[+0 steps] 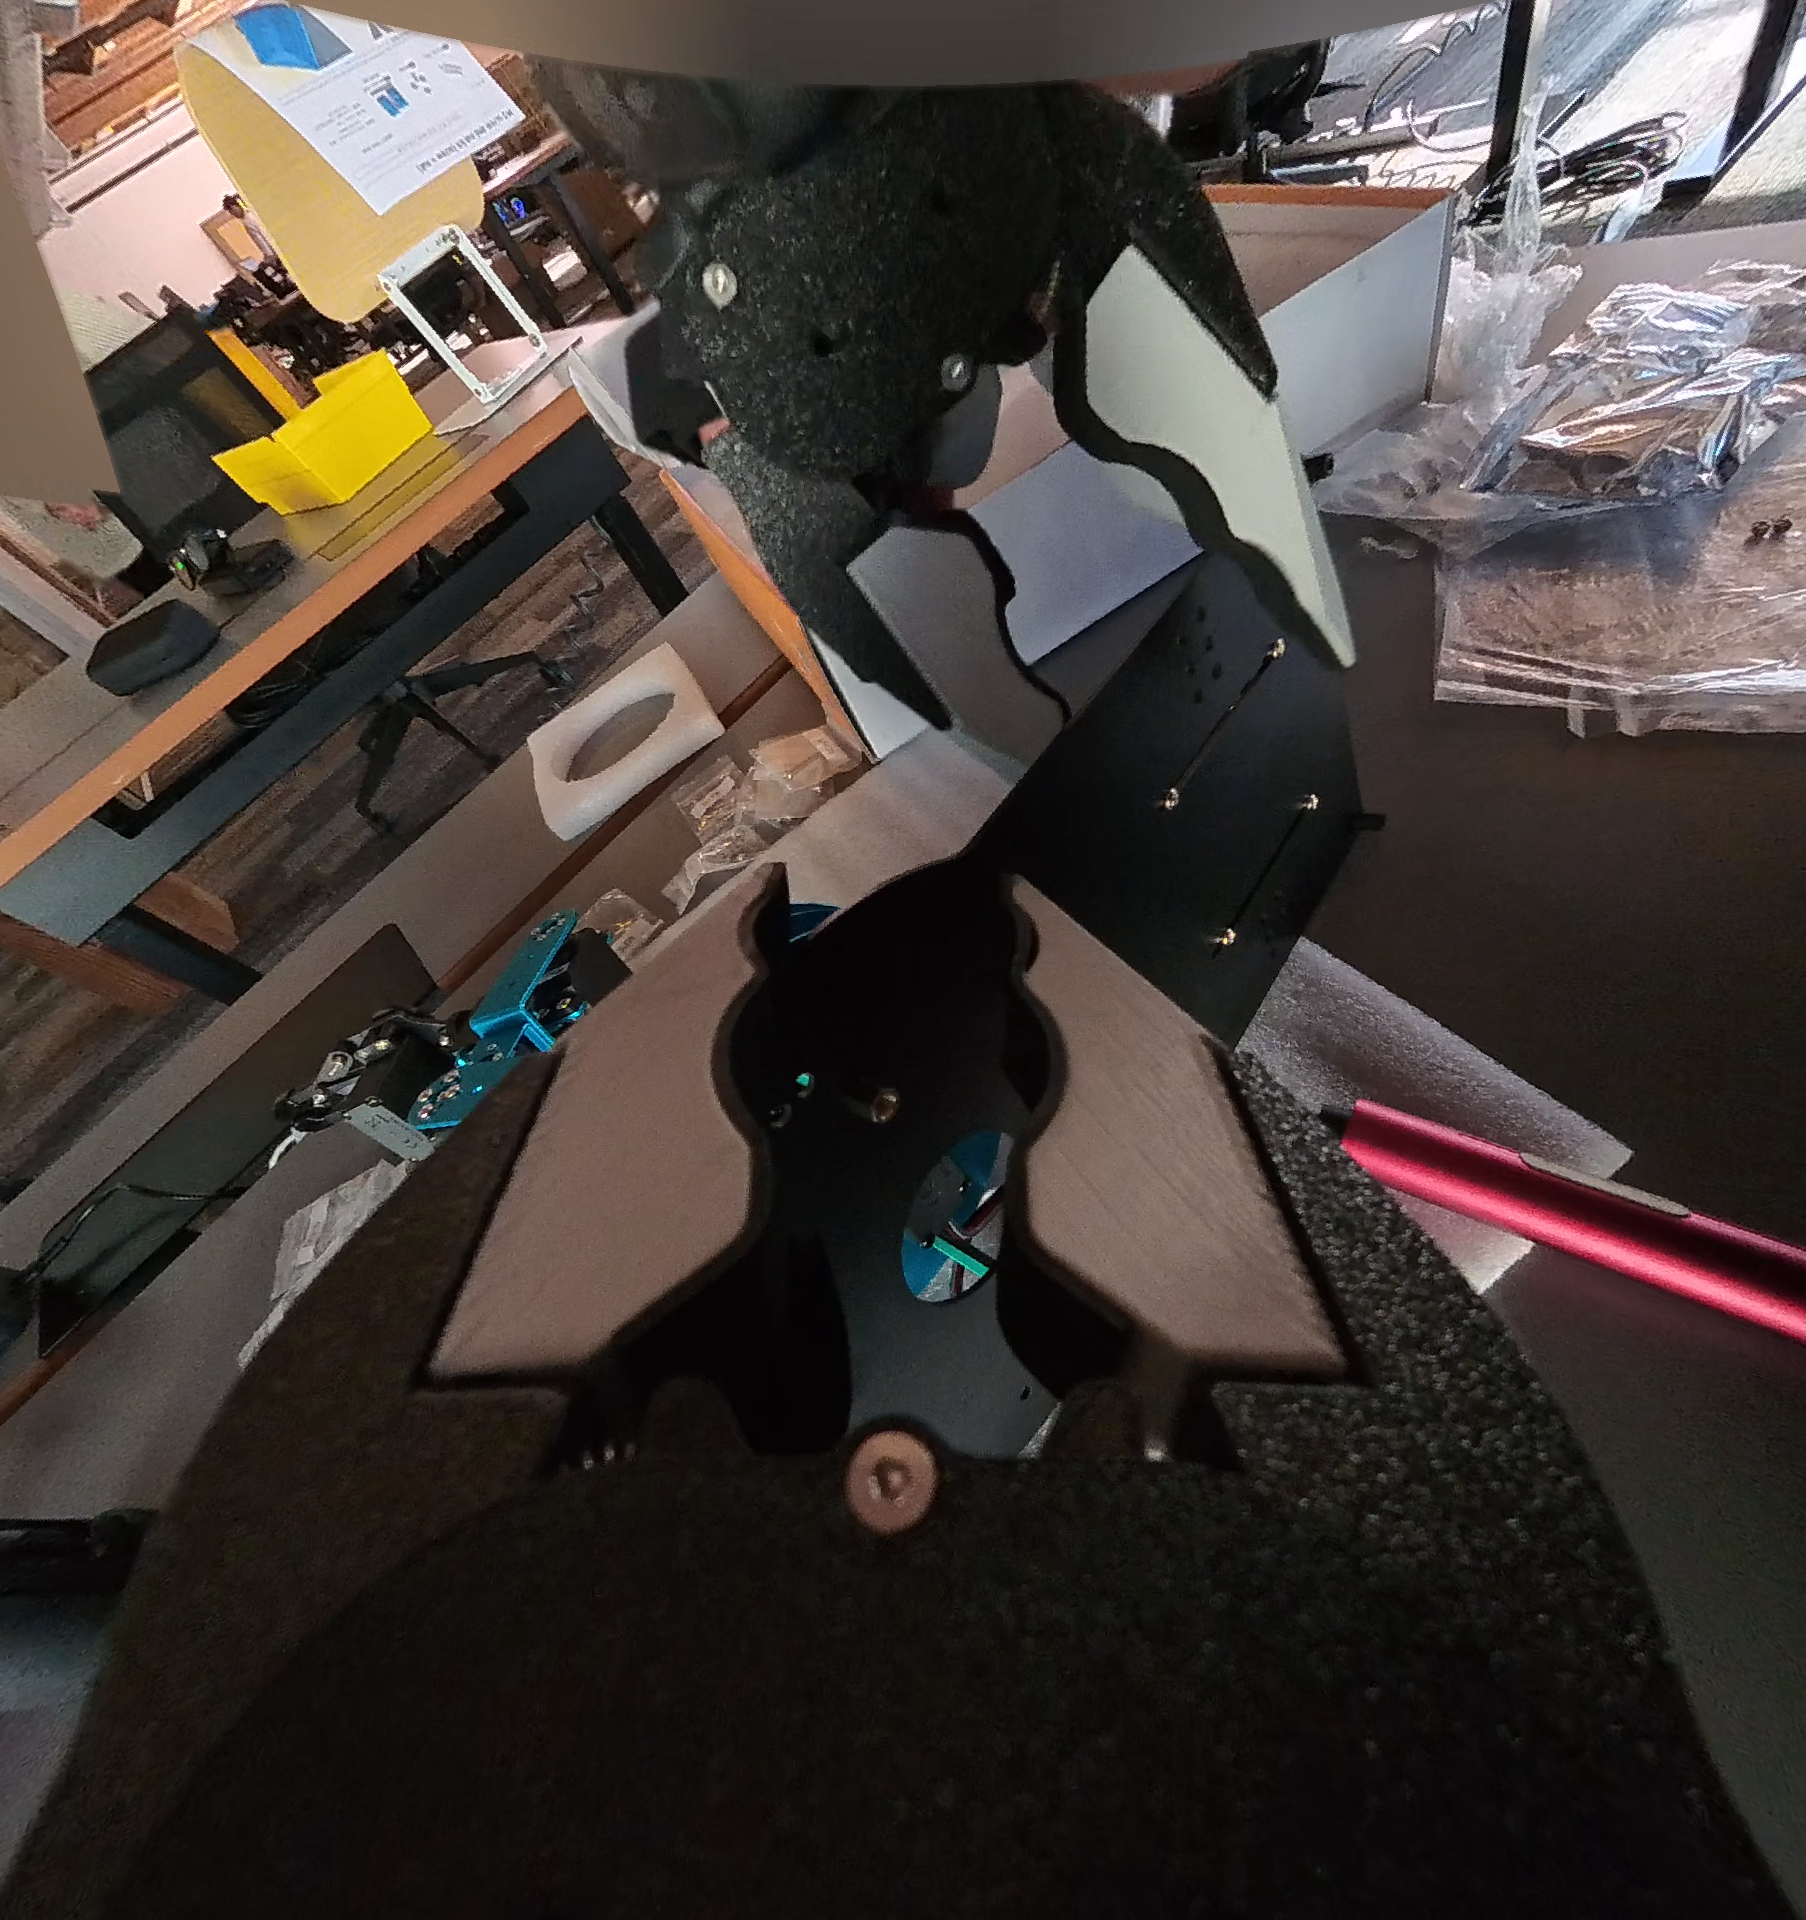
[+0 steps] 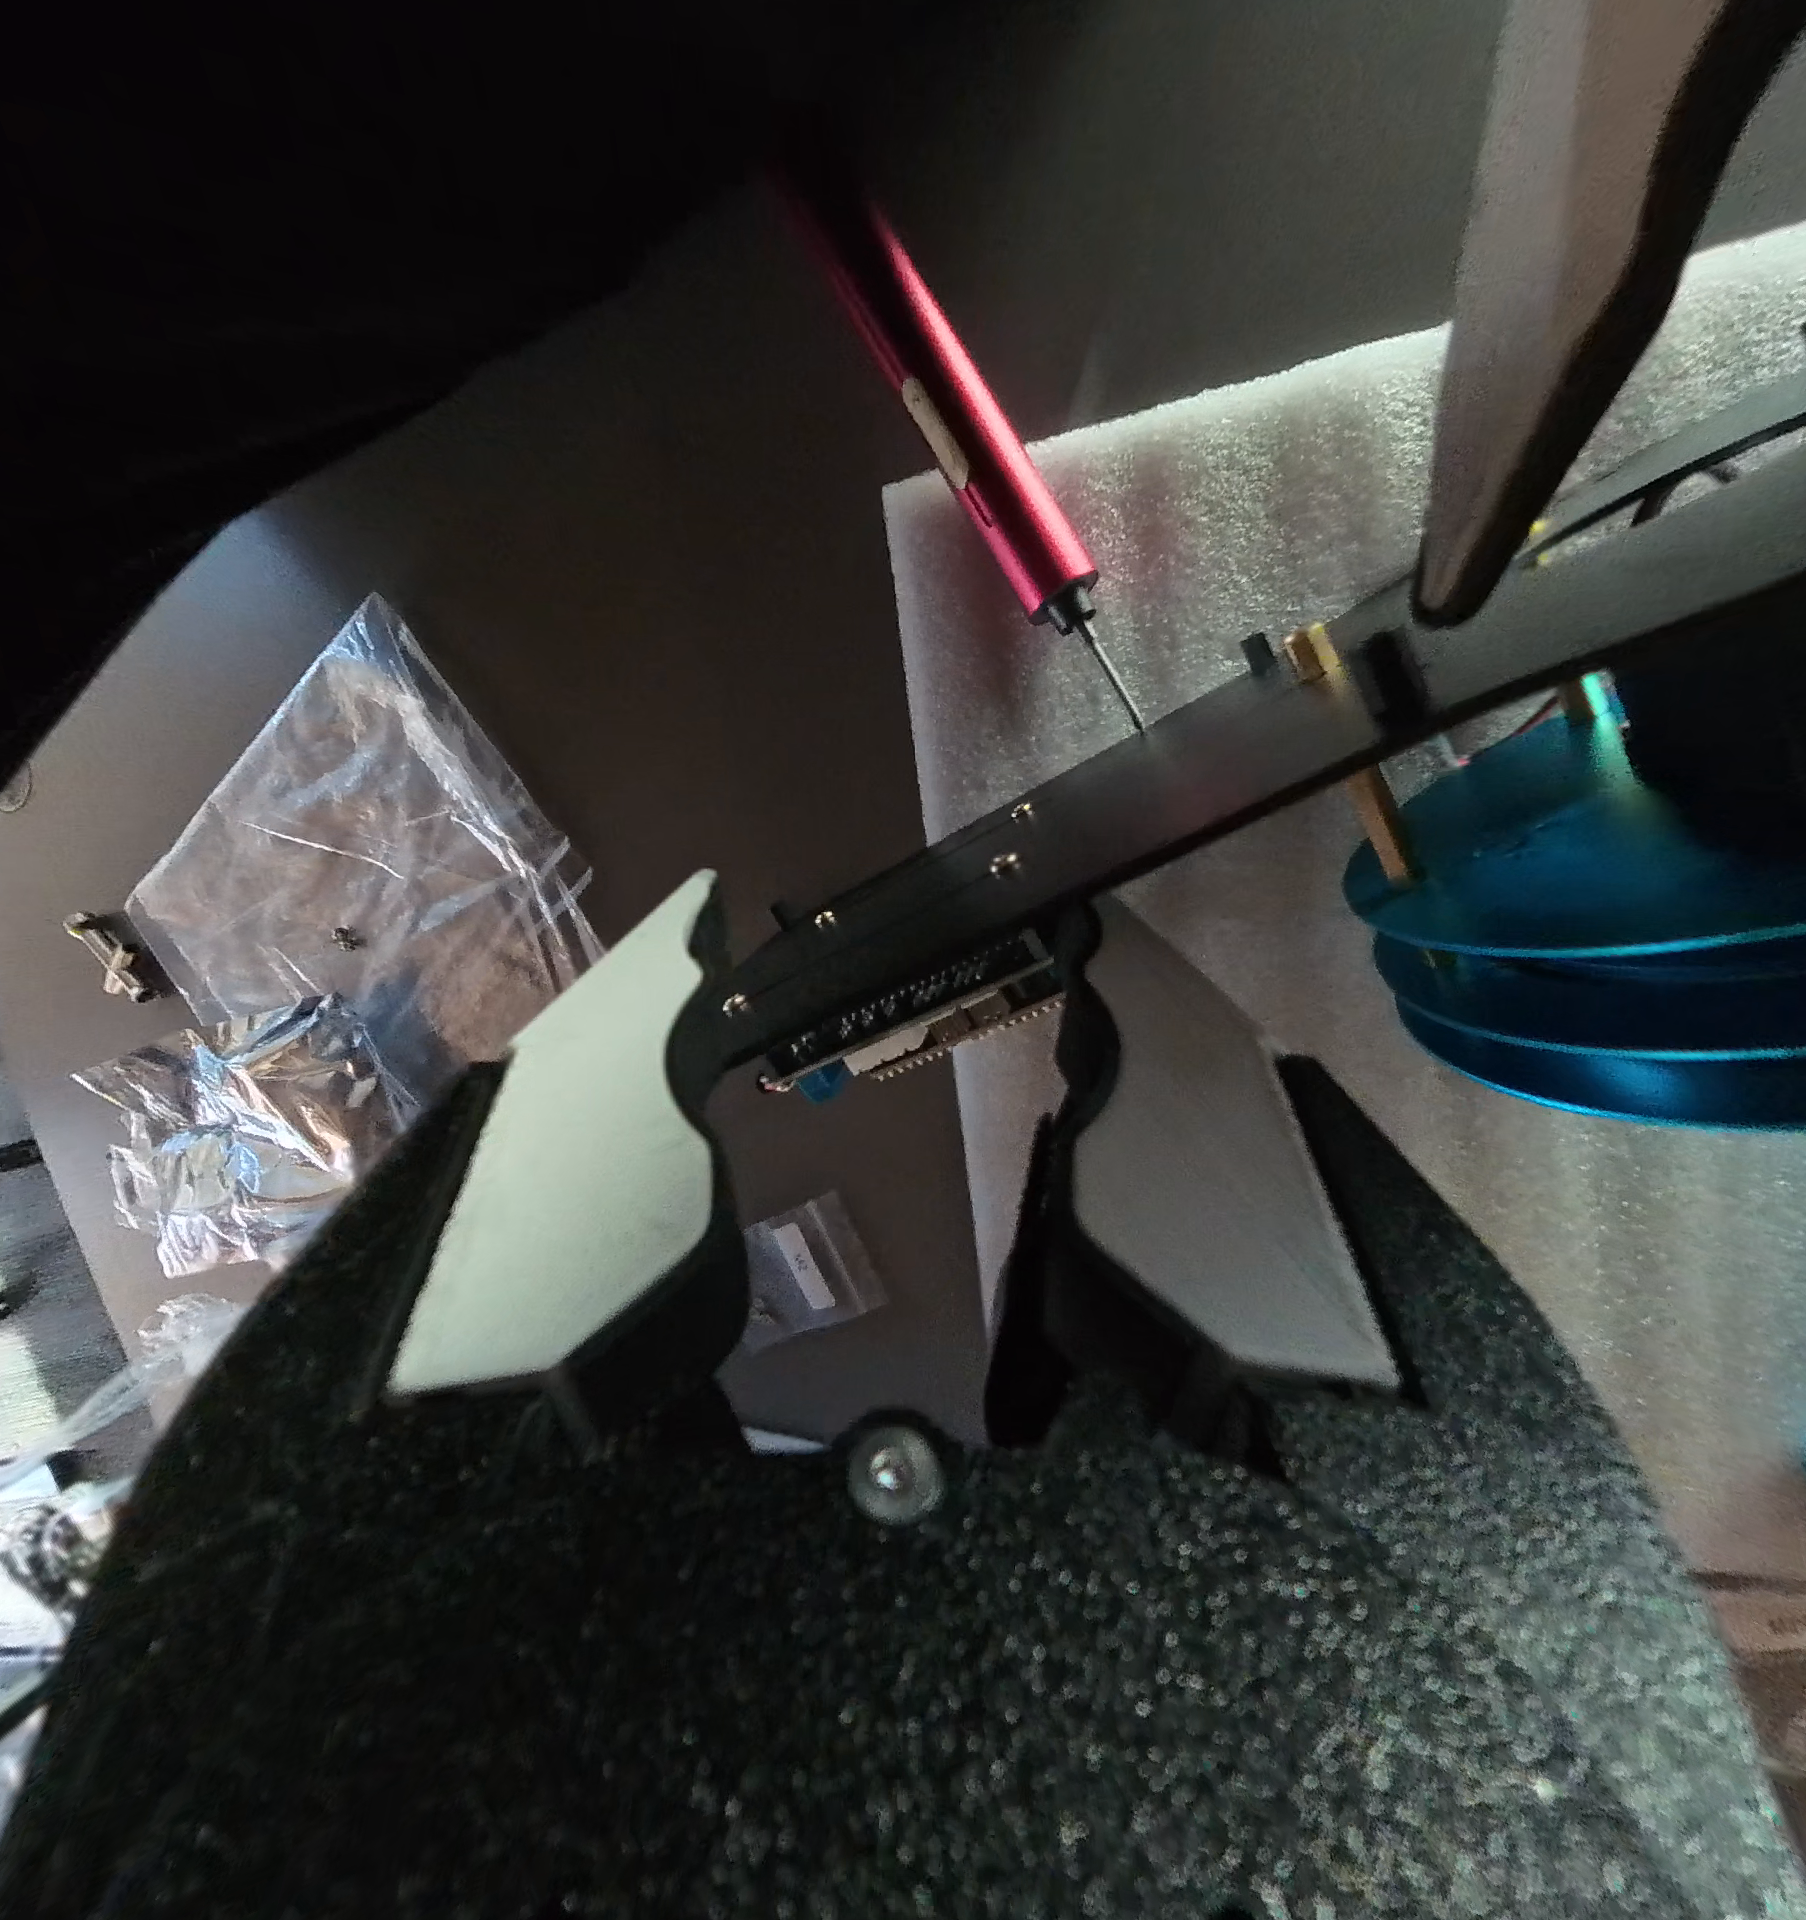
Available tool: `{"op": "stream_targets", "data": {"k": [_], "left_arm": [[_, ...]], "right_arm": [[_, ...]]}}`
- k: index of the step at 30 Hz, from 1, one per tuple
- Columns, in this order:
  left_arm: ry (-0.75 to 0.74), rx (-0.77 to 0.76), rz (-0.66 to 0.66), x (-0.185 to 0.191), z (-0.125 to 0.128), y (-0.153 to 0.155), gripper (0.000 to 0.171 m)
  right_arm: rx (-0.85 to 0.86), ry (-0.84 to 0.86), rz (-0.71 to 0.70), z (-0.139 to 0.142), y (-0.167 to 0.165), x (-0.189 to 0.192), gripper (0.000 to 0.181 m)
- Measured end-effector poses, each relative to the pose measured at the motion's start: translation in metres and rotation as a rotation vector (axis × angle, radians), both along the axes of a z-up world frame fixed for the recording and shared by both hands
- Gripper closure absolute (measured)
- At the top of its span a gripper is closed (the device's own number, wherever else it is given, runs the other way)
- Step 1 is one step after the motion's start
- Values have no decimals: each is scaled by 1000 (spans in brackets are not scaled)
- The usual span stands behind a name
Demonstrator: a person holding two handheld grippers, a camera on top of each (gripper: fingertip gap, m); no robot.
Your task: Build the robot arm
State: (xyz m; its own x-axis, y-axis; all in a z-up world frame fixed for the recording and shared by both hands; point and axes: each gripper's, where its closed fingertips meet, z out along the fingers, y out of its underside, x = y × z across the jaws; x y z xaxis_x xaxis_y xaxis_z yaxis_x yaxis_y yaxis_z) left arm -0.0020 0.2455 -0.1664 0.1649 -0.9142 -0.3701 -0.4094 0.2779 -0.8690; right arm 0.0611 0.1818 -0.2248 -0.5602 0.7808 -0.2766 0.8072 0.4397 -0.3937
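Two tools pinch one flat black metal plate [image 2: 1221, 769]: the right tool [image 2: 883, 971] clamps its circuit-board end, the left tool [image 1: 883, 1029] its other end above blue discs [image 2: 1605, 997]. A red pen-shaped screwdriver [image 2: 966, 447] touches its top; steady, level grips seem wise.

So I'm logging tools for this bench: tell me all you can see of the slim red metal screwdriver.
The slim red metal screwdriver is a pen-shaped tool with a matte anodised-looking body, a pale oblong inset on its side, a short black collar and a thin steel bit. It stands tilted, its bit tip resting on the flat black plate, above the white foam sheet. Its upper end runs out of view, so what holds it is unseen. Neither gripper touches it.
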Motion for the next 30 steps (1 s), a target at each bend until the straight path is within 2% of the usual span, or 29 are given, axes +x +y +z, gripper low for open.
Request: {"op": "stream_targets", "data": {"k": [6,9,10,11,12,13,17,18,21,22,24,26,28,30], "left_arm": [[-4,9,-9,0,0,0,133],[-4,11,-11,0,0,0,134],[-3,13,-11,0,0,0,134],[-2,14,-10,0,0,0,133],[-3,10,-9,0,0,0,134],[-3,5,-9,0,0,0,133],[-24,-7,11,0,3,-2,131],[-59,-3,17,0,8,-5,138],[-286,-26,20,0,37,-30,157],[-301,-97,21,5,31,-38,167],[-234,-277,54,21,-7,-47,166],[-233,-389,87,33,-31,-52,167],[-253,-452,95,42,-38,-53,167],[-257,-441,99,47,-35,-50,168]], "right_arm": [[52,73,-11,4,2,-3,128],[141,143,-29,8,11,-7,150],[160,155,-32,9,12,-7,4],[161,163,-46,9,12,-8,1],[145,167,-68,9,11,-8,10],[124,173,-90,10,11,-8,147],[-12,277,-245,45,17,-10,145],[-14,289,-275,49,24,-6,149],[-30,390,-267,54,38,2,154],[-43,414,-230,51,37,3,154],[-25,446,-126,41,32,2,155],[54,448,-65,29,31,-4,155],[112,414,-28,20,30,-7,158],[132,369,0,11,25,-8,161]]}}
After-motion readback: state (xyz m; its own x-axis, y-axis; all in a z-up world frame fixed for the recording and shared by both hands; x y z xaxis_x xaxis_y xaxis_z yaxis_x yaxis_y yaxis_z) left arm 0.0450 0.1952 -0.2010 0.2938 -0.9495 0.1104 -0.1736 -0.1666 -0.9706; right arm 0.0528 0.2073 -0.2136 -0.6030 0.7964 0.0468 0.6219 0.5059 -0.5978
